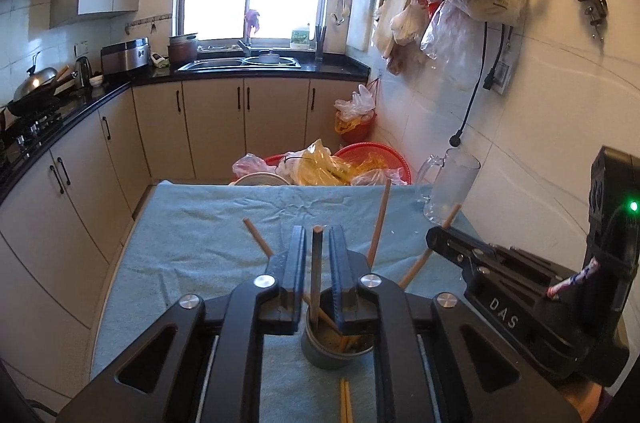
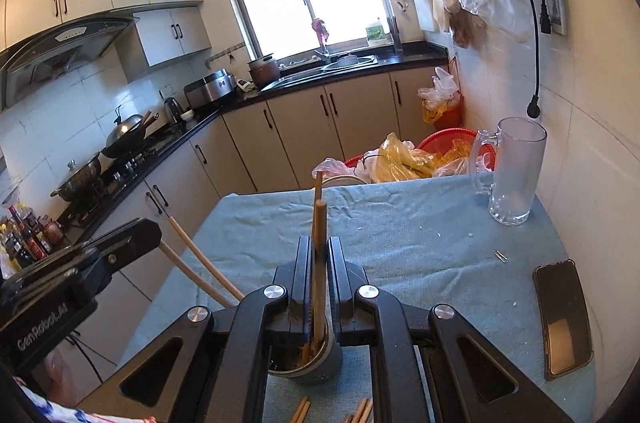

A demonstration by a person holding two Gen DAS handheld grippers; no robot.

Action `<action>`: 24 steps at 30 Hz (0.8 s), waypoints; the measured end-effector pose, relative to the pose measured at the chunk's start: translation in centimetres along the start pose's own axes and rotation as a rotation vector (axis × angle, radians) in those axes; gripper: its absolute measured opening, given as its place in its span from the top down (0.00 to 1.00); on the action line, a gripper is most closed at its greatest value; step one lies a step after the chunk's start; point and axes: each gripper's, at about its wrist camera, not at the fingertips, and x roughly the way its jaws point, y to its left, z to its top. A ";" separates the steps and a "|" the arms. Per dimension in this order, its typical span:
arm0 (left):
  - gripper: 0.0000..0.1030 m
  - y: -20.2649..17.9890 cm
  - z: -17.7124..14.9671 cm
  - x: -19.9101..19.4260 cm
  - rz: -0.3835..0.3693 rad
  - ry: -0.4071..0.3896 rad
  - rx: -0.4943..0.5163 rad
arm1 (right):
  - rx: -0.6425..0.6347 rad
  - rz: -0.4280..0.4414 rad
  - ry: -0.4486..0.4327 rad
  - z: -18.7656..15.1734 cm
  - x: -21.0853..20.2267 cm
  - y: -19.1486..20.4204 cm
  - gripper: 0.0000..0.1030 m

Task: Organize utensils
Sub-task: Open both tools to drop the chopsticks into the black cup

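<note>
Left wrist view: the left gripper (image 1: 316,243) stands over a grey cylindrical holder (image 1: 336,347) on the blue cloth-covered table (image 1: 192,223). One dark-topped chopstick (image 1: 316,263) rises between its jaws, lower end already inside the holder; narrow gaps show on both sides, so the pads appear not to be pressing it. Judgement: the stick is being let go into the holder. Other chopsticks lean out of the holder at angles, and a loose pair (image 1: 345,399) lies on the cloth just in front of it.

Right wrist view: the right gripper (image 2: 319,255) sits above the same holder (image 2: 316,367), jaws nearly closed around two upright wooden chopsticks (image 2: 319,223) whose lower ends reach into it. Whether the pads press them cannot be told. More chopsticks (image 2: 300,409) wait on the cloth. A glass mug (image 2: 516,175) and a phone (image 2: 562,319) lie well apart, to the right.
</note>
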 end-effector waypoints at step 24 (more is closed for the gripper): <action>0.37 -1.2 -4.9 -9.0 0.207 -0.114 0.103 | 0.008 -0.027 -0.078 -2.3 -8.2 0.3 0.52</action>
